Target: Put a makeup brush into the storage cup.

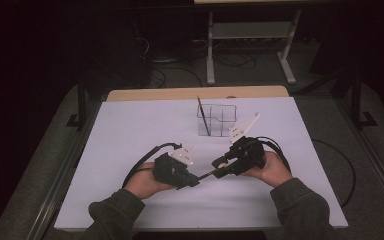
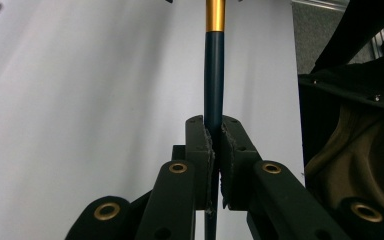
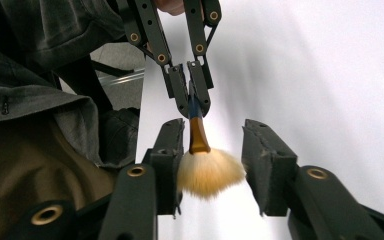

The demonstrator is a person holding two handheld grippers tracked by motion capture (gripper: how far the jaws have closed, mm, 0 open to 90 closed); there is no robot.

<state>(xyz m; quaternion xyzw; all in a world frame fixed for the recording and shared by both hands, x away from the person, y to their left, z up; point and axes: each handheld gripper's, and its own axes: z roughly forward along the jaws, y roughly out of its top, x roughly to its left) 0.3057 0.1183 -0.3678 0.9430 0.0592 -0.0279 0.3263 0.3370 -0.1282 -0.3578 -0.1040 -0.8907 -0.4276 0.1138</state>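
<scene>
A make-up brush [image 3: 209,172] with pale bristles, a gold ferrule and a dark blue handle [image 2: 213,75] hangs between my two grippers above the white table. My left gripper [image 2: 214,127] is shut on the handle, pads pressed on both sides. In the high view the left gripper [image 1: 192,181] sits at centre front, with the brush [image 1: 207,174] running up and right to the right gripper [image 1: 219,164]. My right gripper [image 3: 212,127] is open. The bristles lie between its jaws near the left pad, with a clear gap to the right one. The left gripper [image 3: 194,107] faces it, gripping the handle.
A clear plastic organiser [image 1: 217,120] with compartments stands at the back centre of the white sheet [image 1: 130,130], with a thin dark stick [image 1: 203,117] leaning in it. Cables trail from both grippers. A metal shelf frame [image 1: 250,35] stands on the dark floor beyond.
</scene>
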